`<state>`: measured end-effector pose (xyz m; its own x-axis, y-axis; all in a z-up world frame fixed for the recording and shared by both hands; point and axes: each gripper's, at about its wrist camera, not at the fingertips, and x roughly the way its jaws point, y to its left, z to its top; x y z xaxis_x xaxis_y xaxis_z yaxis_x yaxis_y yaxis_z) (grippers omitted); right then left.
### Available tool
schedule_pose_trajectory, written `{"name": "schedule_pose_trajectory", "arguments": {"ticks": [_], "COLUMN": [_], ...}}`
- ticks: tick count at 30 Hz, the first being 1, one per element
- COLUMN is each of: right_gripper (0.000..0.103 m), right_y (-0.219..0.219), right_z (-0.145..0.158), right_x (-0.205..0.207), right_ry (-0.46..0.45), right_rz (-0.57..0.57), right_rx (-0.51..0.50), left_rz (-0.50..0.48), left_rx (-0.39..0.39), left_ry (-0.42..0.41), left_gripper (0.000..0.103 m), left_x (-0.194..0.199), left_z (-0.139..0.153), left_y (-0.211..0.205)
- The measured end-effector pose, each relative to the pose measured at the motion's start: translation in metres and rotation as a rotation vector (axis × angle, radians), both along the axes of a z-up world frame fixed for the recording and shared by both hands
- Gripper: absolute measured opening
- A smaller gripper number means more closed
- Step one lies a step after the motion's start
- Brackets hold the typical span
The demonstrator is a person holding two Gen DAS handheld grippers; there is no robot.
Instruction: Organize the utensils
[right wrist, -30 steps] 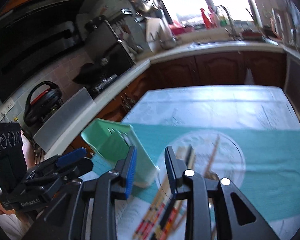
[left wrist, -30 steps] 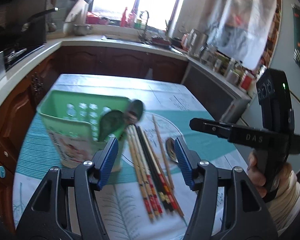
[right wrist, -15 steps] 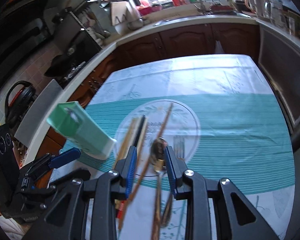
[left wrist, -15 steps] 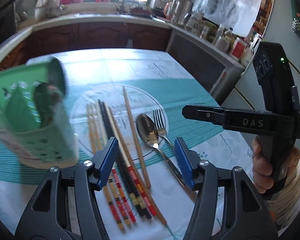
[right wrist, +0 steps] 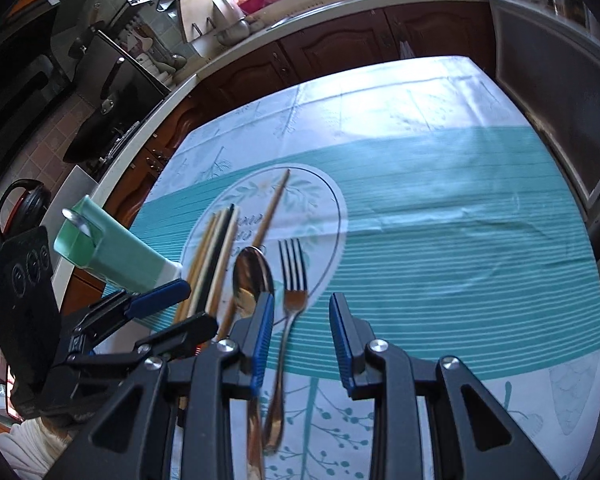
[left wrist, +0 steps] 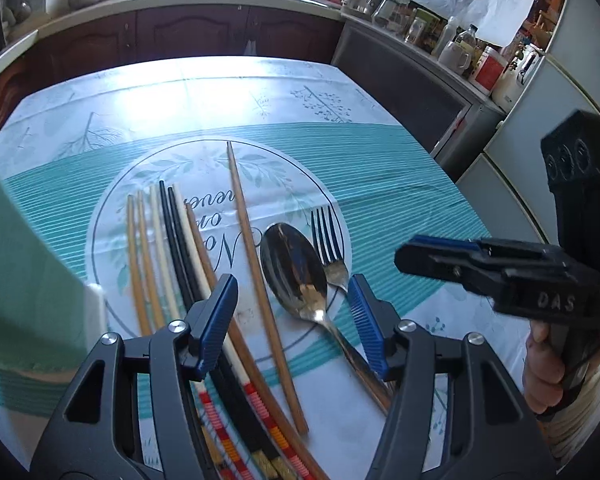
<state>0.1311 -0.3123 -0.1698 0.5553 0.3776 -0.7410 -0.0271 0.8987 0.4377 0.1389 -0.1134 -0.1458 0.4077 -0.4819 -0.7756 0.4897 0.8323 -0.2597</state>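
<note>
A metal spoon (left wrist: 294,268) and a fork (left wrist: 329,236) lie side by side on the tablecloth, with several chopsticks (left wrist: 168,248) to their left. My left gripper (left wrist: 292,316) is open and empty, low over the spoon's neck. My right gripper (right wrist: 302,340) is open and empty above the fork's handle (right wrist: 284,344); it also shows in the left wrist view (left wrist: 440,256). The green utensil holder (right wrist: 112,256) stands at the left, with one utensil in it.
The table has a teal and white cloth (right wrist: 440,208). Wooden cabinets and a counter (left wrist: 188,4) with kitchenware run behind it. A stove (right wrist: 112,92) is at the left and a fridge (left wrist: 540,128) at the right.
Both grippers have swung from the green holder to the spoon and fork and dropped lower. The right gripper has opened wider. The holder has slid to the left edge of the left view.
</note>
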Motion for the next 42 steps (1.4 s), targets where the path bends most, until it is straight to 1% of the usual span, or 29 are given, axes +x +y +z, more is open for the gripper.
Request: {"name": "schedule_pose_trajectory", "arguments": {"ticks": [2, 6, 9, 14, 16, 17, 18, 19, 21, 24, 27, 31, 34, 37, 42], "right_gripper": [0.029, 0.029, 0.029, 0.029, 0.029, 0.029, 0.029, 0.029, 0.029, 0.029, 0.029, 0.029, 0.029, 0.029, 0.029], "right_y": [-0.001, -0.002, -0.003, -0.005, -0.006, -0.007, -0.006, -0.007, -0.006, -0.004, -0.003, -0.002, 0.000, 0.004, 0.014], "right_z": [-0.004, -0.008, -0.010, -0.010, -0.011, -0.011, -0.012, -0.012, -0.012, -0.013, -0.013, -0.013, -0.014, -0.016, -0.021], "right_x": [0.001, 0.003, 0.005, 0.006, 0.007, 0.007, 0.007, 0.007, 0.008, 0.009, 0.011, 0.016, 0.024, 0.039, 0.058], "right_ry": [0.004, 0.010, 0.010, 0.007, 0.007, 0.008, 0.008, 0.010, 0.013, 0.015, 0.019, 0.021, 0.026, 0.036, 0.049], "right_rz": [0.002, 0.009, 0.013, 0.012, 0.011, 0.011, 0.012, 0.013, 0.013, 0.011, 0.011, 0.020, 0.043, 0.095, 0.154], "right_rx": [0.007, 0.017, 0.021, 0.029, 0.032, 0.031, 0.031, 0.031, 0.032, 0.029, 0.027, 0.027, 0.032, 0.037, 0.014], "left_rz": [-0.004, -0.016, -0.026, -0.034, -0.034, -0.033, -0.031, -0.029, -0.028, 0.019, 0.045, 0.065, 0.069, 0.069, 0.081], "left_rx": [-0.014, -0.018, -0.023, -0.031, -0.032, -0.029, -0.026, -0.024, -0.037, -0.017, -0.031, -0.040, -0.049, -0.043, -0.050], "left_ry": [0.020, 0.032, 0.061, 0.059, 0.059, 0.056, 0.052, 0.054, 0.057, -0.017, -0.068, -0.174, -0.219, -0.258, -0.285], "left_gripper": [0.046, 0.037, 0.034, 0.034, 0.032, 0.026, 0.014, 0.008, 0.003, 0.001, 0.001, 0.000, 0.000, 0.000, 0.000], "left_x": [0.010, 0.024, 0.033, 0.038, 0.041, 0.041, 0.042, 0.042, 0.041, 0.032, 0.018, -0.005, -0.017, -0.026, -0.034], "left_z": [-0.004, -0.010, -0.017, -0.018, -0.020, -0.019, -0.020, -0.020, -0.019, -0.010, 0.004, 0.033, 0.050, 0.064, 0.081], "left_y": [-0.004, -0.011, -0.016, -0.021, -0.023, -0.021, -0.021, -0.021, -0.018, -0.015, -0.009, -0.003, 0.002, 0.008, 0.021]}}
